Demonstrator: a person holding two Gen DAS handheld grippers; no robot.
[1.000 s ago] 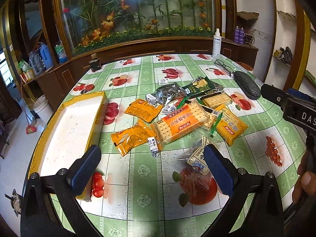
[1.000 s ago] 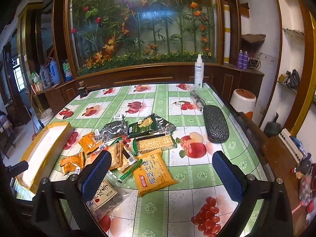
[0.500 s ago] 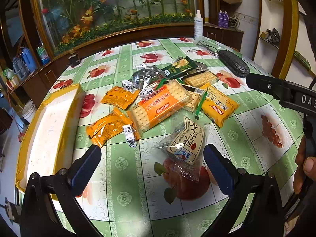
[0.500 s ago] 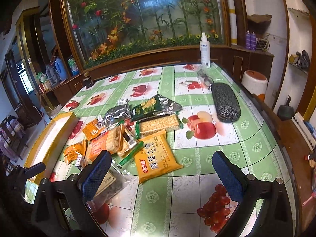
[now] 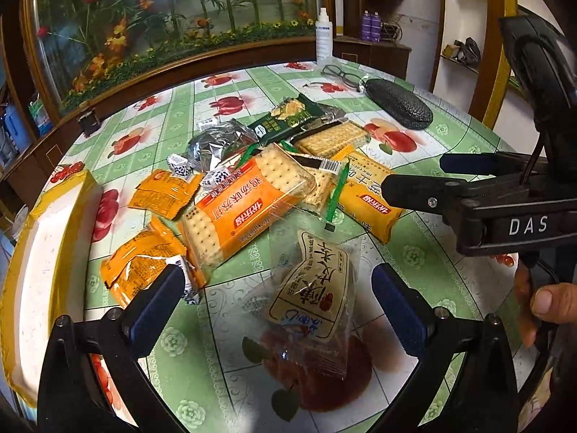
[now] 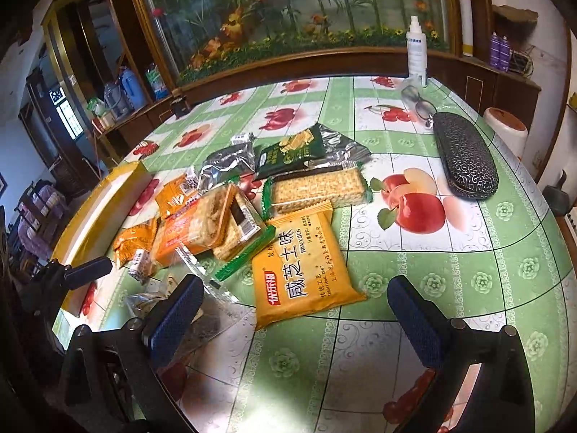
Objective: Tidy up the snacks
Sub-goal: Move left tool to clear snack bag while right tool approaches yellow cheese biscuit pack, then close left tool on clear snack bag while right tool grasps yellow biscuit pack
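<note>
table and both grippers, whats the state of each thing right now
left gripper: open, empty, above the clear bag
right gripper: open, empty
clear bag: flat on the table, ungrasped
yellow biscuit pack: sealed, flat
orange cracker pack: sealed, resting on other packs
tray: nothing visible inside
glasses case: closed
glasses: unfolded beside the case
spray bottle: upright

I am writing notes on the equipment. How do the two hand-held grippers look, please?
Both share one design. The left hand-held gripper has a black frame with visible screws and two dark blue textured pads. The right hand-held gripper is the same; seen from the left wrist camera, its black body carries white letters "DAS" and a thin black cable. A bare hand holds it; no sleeve shows.
</note>
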